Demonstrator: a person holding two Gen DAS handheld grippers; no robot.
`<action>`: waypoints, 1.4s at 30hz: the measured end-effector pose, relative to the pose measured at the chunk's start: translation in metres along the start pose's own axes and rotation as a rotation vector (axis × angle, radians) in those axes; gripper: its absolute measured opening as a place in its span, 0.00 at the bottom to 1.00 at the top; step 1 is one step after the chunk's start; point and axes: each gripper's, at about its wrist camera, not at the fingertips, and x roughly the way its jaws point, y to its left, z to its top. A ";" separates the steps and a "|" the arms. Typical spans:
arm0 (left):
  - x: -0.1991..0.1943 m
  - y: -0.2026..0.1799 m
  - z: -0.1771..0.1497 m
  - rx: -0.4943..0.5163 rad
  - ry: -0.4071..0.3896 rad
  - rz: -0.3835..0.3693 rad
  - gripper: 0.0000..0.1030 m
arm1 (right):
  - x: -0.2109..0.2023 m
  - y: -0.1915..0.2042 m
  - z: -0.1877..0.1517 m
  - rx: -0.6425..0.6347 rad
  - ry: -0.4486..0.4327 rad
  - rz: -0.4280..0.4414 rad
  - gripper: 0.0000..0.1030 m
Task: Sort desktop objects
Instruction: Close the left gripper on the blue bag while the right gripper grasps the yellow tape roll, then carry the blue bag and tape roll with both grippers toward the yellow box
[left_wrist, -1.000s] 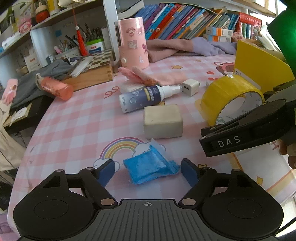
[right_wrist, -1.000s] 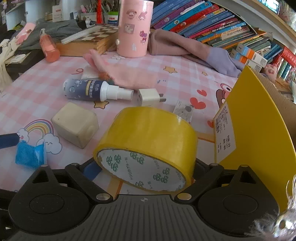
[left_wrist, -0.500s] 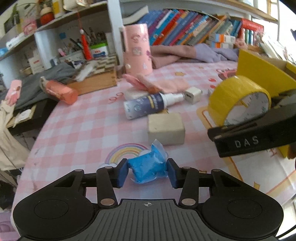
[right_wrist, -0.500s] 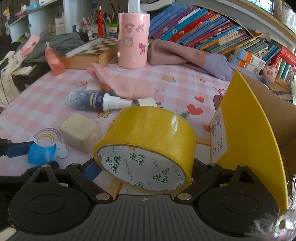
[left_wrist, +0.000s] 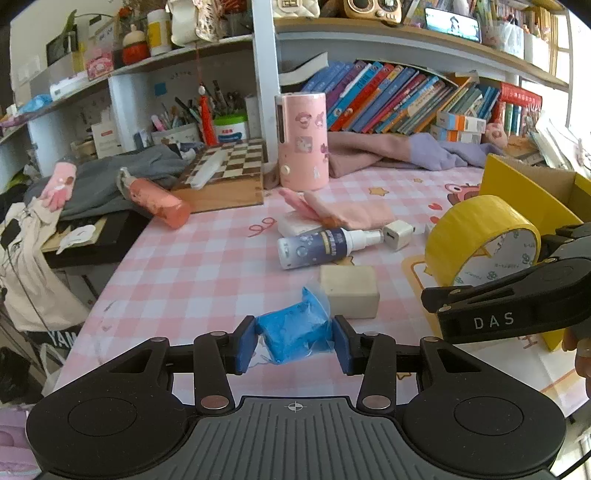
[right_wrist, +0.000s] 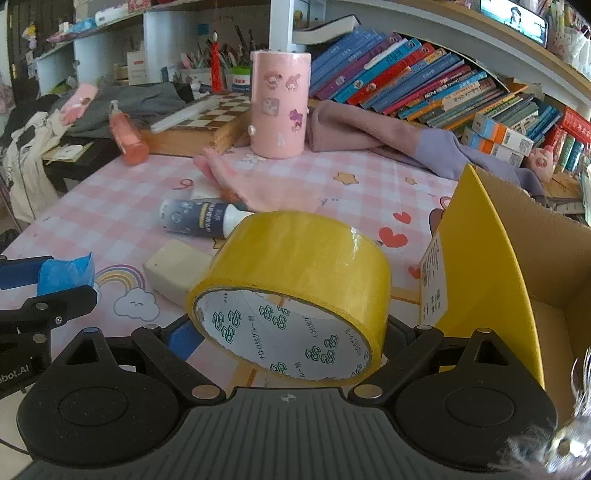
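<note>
L claw (left_wrist: 294, 345) clamps blue packet (left_wrist: 295, 334) btwn its pads, above bench (left_wrist: 207, 258). R claw (right_wrist: 291, 339) grips yellow tape roll (right_wrist: 295, 273) beside yellow box (right_wrist: 480, 266).

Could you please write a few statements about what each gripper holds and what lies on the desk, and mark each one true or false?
1. The left gripper is shut on the blue packet. True.
2. The right gripper holds a pink cup. False: it grips the yellow tape roll.
3. The spray bottle stands upright. False: it lies on its side.
4. The beige block sits on the tablecloth. True.
5. The cardboard box is closed. False: it is open.
</note>
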 end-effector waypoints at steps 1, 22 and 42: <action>-0.002 0.000 -0.001 -0.002 -0.003 0.001 0.41 | -0.002 0.000 0.000 -0.001 -0.003 0.003 0.91; -0.062 -0.002 -0.030 0.027 -0.048 0.004 0.39 | -0.065 0.017 -0.030 -0.010 -0.066 0.042 0.91; -0.118 -0.017 -0.075 0.063 -0.044 -0.086 0.39 | -0.139 0.024 -0.101 0.120 -0.046 -0.034 0.91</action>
